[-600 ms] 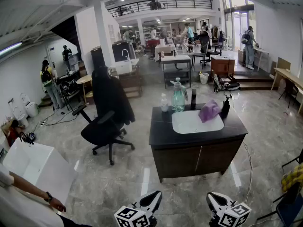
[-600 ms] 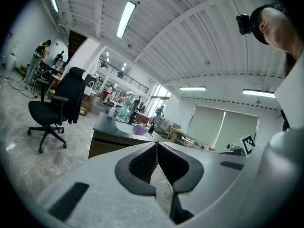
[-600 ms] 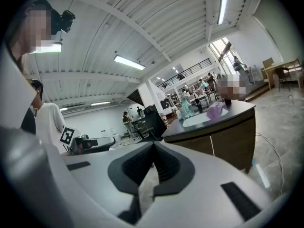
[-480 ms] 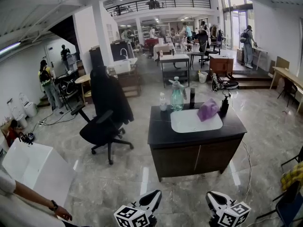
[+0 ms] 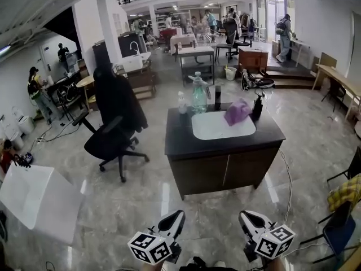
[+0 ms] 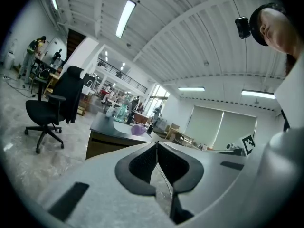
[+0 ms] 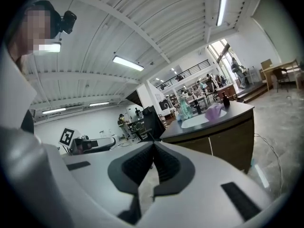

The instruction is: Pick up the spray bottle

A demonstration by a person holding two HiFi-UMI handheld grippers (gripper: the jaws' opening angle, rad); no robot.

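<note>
Both the left gripper and right gripper are closed and empty, held low, well short of the dark cabinet. The green spray bottle stands at its far edge behind the sink; a gripper should open before reaching its body

Left tool, right tool: closed, empty.

Bright, even lighting from ceiling tubes and far windows; glare streaks on glossy floor; strong fisheye distortion, vignetted corners.
</note>
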